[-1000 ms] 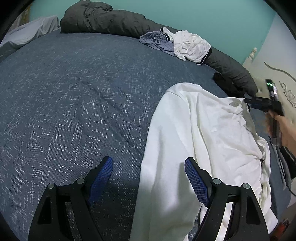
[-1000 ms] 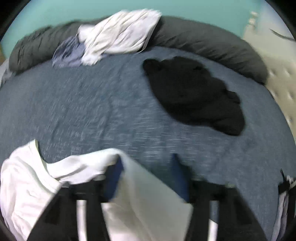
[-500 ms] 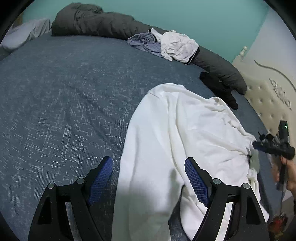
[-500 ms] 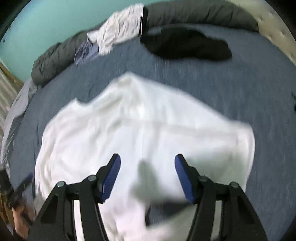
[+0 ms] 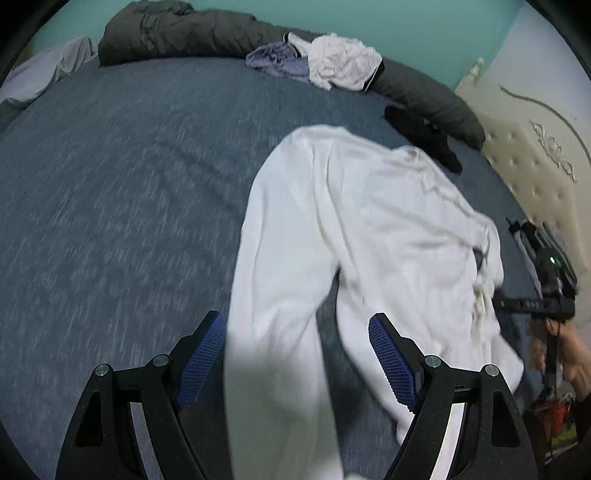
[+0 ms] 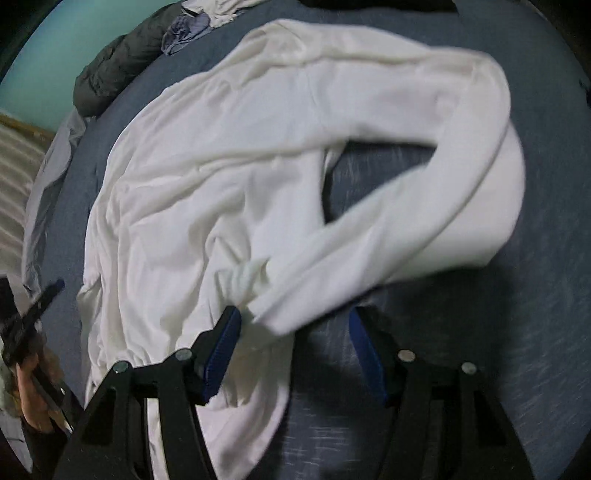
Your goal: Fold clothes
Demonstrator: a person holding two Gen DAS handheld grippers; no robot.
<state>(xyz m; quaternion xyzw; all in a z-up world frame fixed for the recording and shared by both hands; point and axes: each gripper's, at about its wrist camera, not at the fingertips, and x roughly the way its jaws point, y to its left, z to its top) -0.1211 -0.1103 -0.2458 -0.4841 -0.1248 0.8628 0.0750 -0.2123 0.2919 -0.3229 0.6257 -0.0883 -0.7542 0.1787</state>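
Note:
A white long-sleeved shirt (image 5: 369, 221) lies crumpled on the blue bed cover (image 5: 129, 184). My left gripper (image 5: 297, 332) hovers open above one end of it. A strip of white cloth runs between the blue pads without either pad pressing it. In the right wrist view the shirt (image 6: 221, 166) spreads out with one sleeve (image 6: 461, 184) looped back. That sleeve's cuff lies between the wide jaws of my right gripper (image 6: 293, 317), which stands open above it. Each gripper shows in the other's view, held in a hand: right gripper (image 5: 532, 304), left gripper (image 6: 33, 314).
A dark grey duvet (image 5: 184, 33) runs along the far edge of the bed. On it lies a heap of white and pale blue clothes (image 5: 340, 59). A black garment (image 5: 417, 125) lies beyond the shirt. A cream tufted headboard (image 5: 535, 166) stands at the right.
My right gripper has swung from the far side near the black garment across the shirt to its near sleeve, lower now. The left gripper has drawn back and risen a little.

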